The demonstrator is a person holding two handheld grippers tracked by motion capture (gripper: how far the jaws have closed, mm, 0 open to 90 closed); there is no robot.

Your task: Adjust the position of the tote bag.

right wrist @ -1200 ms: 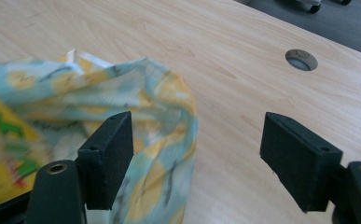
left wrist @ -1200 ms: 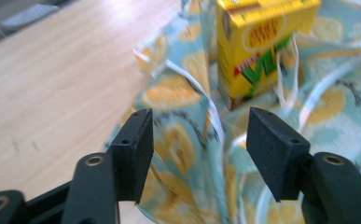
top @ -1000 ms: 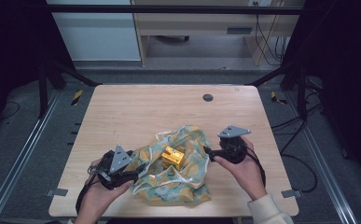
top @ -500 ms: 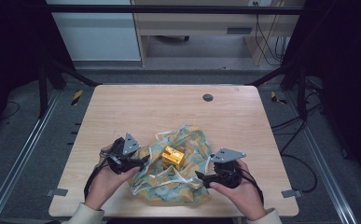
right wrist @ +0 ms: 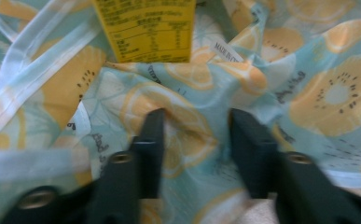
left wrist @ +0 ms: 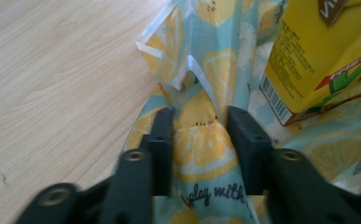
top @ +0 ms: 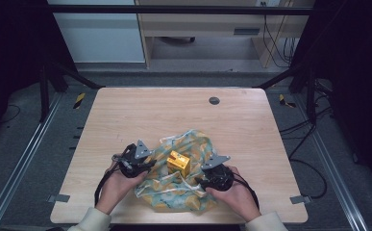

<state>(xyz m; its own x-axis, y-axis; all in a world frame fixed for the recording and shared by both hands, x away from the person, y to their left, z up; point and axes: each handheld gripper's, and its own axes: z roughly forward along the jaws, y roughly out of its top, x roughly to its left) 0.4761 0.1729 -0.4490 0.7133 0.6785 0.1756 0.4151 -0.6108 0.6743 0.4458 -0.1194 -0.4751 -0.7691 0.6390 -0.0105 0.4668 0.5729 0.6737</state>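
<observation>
High view: a lemon-print cloth bag (top: 181, 173) lies crumpled on the wooden surface (top: 140, 115) near the person's edge, and a yellow juice carton (top: 178, 162) stands on its middle — on the fabric, not inside it. The left gripper (top: 147, 166) meets the bag's left edge and the right gripper (top: 200, 182) its right edge. If both pull up unevenly from here, the carton may tip and roll off the cloth.

Left gripper view: the fingers (left wrist: 162, 135) have just been closing, and a raised fold of the bag (left wrist: 201, 140) sits between them, apparently pinched. The carton (left wrist: 318, 51) stands just beside, to the right. The fold is thin, so a quick lift could let it slip free.

Right gripper view: the fingers (right wrist: 152, 140) have also just been closing and straddle a hump of the bag (right wrist: 187, 135), but blur hides whether they press it. The carton (right wrist: 145, 28) stands beyond them. A grip on one layer alone would leave the bag shut.
</observation>
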